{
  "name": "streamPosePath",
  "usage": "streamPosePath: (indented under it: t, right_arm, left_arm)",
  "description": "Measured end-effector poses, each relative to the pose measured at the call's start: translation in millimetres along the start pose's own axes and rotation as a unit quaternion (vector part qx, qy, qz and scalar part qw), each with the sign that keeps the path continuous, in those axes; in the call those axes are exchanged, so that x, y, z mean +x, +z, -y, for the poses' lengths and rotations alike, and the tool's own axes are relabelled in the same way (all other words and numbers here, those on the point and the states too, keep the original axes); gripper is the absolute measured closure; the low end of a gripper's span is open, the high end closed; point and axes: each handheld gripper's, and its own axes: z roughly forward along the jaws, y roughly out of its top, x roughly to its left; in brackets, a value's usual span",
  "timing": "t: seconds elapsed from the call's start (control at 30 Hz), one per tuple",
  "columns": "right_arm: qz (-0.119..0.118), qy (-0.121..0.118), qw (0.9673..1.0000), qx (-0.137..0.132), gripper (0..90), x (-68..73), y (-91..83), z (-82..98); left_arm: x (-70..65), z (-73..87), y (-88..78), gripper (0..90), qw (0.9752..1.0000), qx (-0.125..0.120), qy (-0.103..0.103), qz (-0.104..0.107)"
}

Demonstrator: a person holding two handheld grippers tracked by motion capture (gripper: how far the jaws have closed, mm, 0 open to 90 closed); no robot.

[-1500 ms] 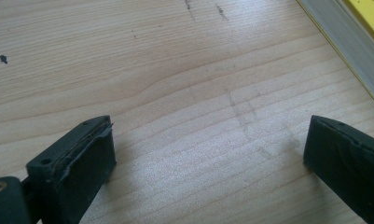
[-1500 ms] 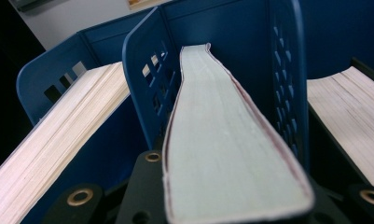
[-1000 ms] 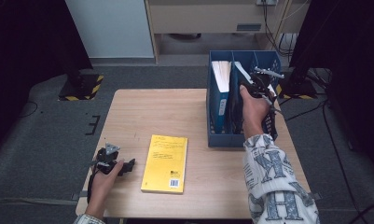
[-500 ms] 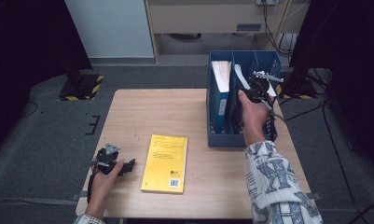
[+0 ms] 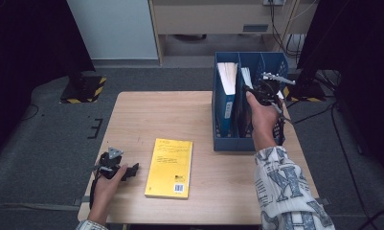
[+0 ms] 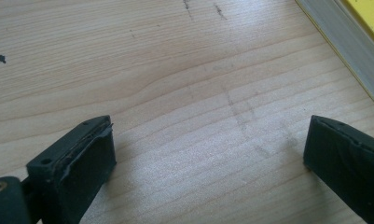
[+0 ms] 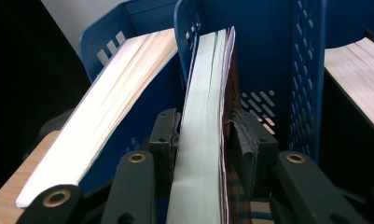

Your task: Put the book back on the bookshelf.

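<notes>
A blue file holder (image 5: 228, 142) stands at the table's far right with a thick book (image 5: 226, 76) in its left slot. In the middle slot leans a thinner book with a red cover (image 7: 201, 140). My right gripper (image 5: 264, 91) reaches into that slot from above, and its jaws have just been opening. This book still stands between the pads (image 7: 168, 133), which sit close to both faces without squeezing. A yellow book (image 5: 169, 167) lies flat at the table's front. Just left of it, my left gripper (image 5: 132, 169) rests open on the wood (image 6: 208, 149) with nothing between its jaws.
The holder's right slot (image 7: 357, 70) holds another book. The wooden table (image 5: 156, 120) has bare room between the yellow book and the holder. Dark stands and cables sit on the grey floor around the table.
The right hand has shifted slightly toward the person, staying at the book in the holder's middle slot. The left hand and the yellow book have kept still.
</notes>
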Motion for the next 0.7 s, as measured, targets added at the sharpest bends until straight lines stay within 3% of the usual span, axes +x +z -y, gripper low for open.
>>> streamPosePath:
  t: [0.23, 0.4, 0.7]
  right_arm:
    - [-0.004, -0.004, 0.9999, 0.012, 66.9, 3.8, 1.6, -1.6]
    - [0.01, -0.029, 0.9994, 0.016, 71.3, 6.6, 0.4, -4.1]
    - [0.012, -0.023, 0.9996, 0.012, 73.1, 1.9, -1.1, -6.0]
  left_arm:
    - [-0.1, -0.1, 0.1, 1.3, 1.0, 0.0, 0.0, 0.0]
    - [-0.1, -0.1, 0.1, 1.2, 1.0, 0.0, 0.0, 0.0]
    - [-0.2, -0.2, 0.2, 1.3, 1.0, 0.0, 0.0, 0.0]
